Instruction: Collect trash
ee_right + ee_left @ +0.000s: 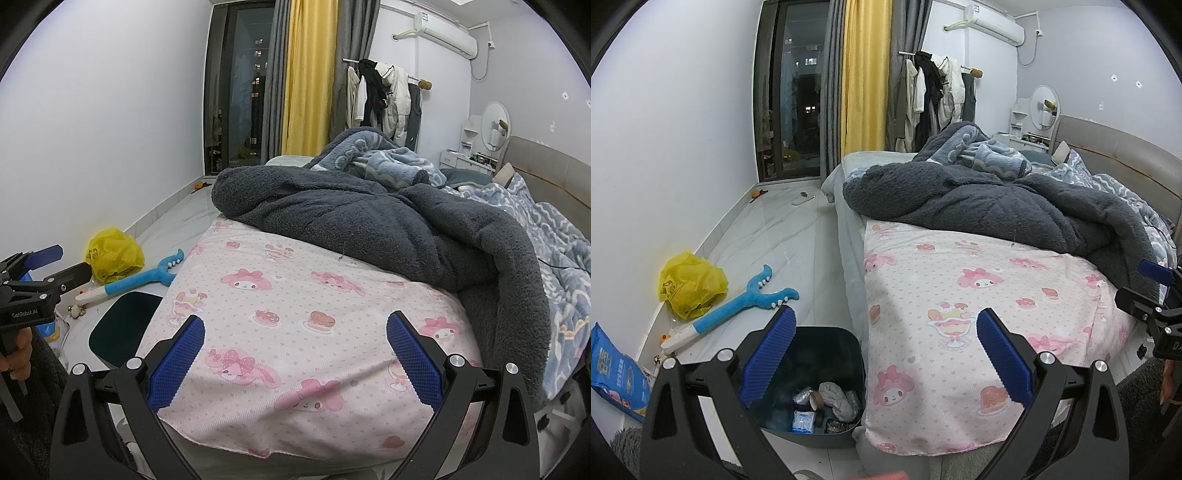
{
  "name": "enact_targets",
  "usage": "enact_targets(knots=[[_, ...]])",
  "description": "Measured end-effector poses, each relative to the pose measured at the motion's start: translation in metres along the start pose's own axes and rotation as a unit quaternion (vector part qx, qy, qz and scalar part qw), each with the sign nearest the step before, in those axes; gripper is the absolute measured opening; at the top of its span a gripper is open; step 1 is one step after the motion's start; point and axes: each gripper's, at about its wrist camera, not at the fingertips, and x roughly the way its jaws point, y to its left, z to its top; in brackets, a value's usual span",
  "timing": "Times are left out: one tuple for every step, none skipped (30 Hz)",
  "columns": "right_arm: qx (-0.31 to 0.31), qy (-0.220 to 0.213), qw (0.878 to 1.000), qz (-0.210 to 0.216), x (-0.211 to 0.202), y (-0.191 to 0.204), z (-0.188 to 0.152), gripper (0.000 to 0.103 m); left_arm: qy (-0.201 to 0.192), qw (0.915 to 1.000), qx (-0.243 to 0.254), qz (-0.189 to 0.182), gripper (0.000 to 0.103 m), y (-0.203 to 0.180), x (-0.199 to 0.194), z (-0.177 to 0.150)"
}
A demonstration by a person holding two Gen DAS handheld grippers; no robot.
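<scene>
Yellow crumpled plastic, a bag, lies on the floor against the wall, forward and to the left of the left tongs. It looks like the nearest loose piece of trash. Between it and the tongs lies a blue-and-white plush toy, its long axis running from near the wall at lower left up toward the bed at upper right, with the forked end pointing away. A blue packet sits flat on the floor at the far left edge.

Both tongs stand apart and hold nothing. The left tongs hover over the dark bin, which stands on the floor just beside the bed corner; the right tongs are over the pink printed sheet, well apart from the floor clutter. So the left hand is judged the nearer one for the bag: the reach would go left and forward, past the toy.

Inside the bin lie a tape roll, a grey wad of cloth or paper, a small blue-and-white pack and a silvery scrap; the rest is too dark to tell. It is far from full. From the right wrist view only the bin's open mouth shows, with its contents hidden.
</scene>
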Motion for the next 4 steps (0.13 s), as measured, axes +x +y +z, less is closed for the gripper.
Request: enact_targets(knots=[[0.000,0.000,1.000,0.000,0.0008,0.0009,0.0003,0.100,0.000,1.0000,0.000,0.000,0.100,0.0012,0.0008,0.0004],[0.000,0.000,1.000,0.000,0.0009,0.0009,0.0004,0.100,0.001,1.0000,0.000,-0.001,0.100,0.0030,0.0011,0.0007],[0.000,0.000,1.000,0.000,0.0007,0.0005,0.0003,0.100,0.001,1.0000,0.000,0.000,0.100,0.0029,0.0010,0.0006],[-0.001,0.000,1.000,0.000,0.0009,0.0007,0.0004,0.100,0.001,1.0000,0.001,0.000,0.100,0.0030,0.0009,0.0003]])
